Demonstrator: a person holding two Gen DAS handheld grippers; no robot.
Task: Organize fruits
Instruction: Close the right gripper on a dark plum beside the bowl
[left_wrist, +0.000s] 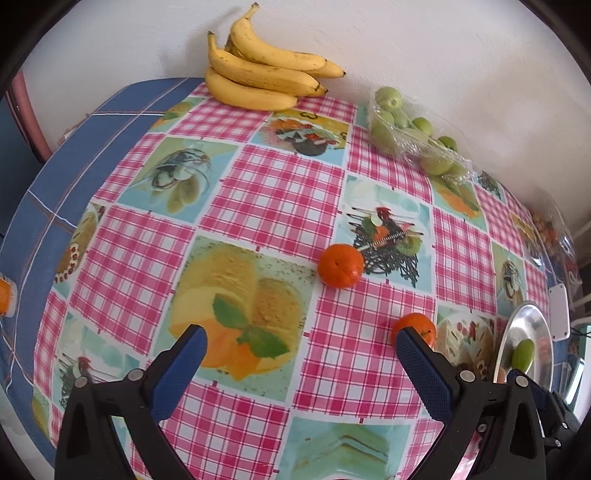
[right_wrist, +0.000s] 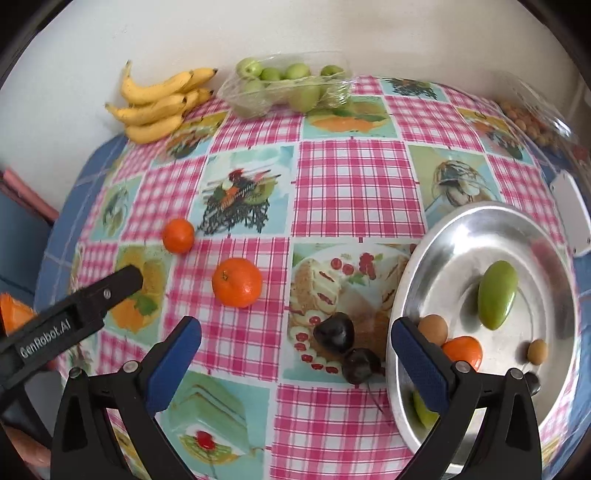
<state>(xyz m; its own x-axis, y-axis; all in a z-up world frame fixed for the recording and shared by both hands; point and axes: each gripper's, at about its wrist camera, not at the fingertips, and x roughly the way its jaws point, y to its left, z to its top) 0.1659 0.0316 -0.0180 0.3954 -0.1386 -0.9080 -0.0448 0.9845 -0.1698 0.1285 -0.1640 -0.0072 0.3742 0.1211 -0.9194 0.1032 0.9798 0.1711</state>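
Two oranges lie on the checked tablecloth: a far one (left_wrist: 340, 265) (right_wrist: 178, 235) and a near one (left_wrist: 414, 328) (right_wrist: 237, 282). Two dark plums (right_wrist: 334, 332) (right_wrist: 360, 365) lie beside a metal plate (right_wrist: 461, 236) (left_wrist: 532, 321). The plate holds a green mango (right_wrist: 496, 300) (left_wrist: 522, 354), an orange (right_wrist: 463, 350) and small brown fruits (right_wrist: 433, 328). My left gripper (left_wrist: 301, 341) is open and empty, its right finger just in front of the near orange; it also shows in the right wrist view (right_wrist: 122, 282). My right gripper (right_wrist: 295, 332) is open and empty above the plums.
A bunch of bananas (left_wrist: 258, 70) (right_wrist: 159, 103) and a clear pack of green fruits (left_wrist: 410, 136) (right_wrist: 291, 88) lie at the back by the wall. Another clear pack of small fruits (right_wrist: 532, 122) and a white box (right_wrist: 570, 214) are at the right edge.
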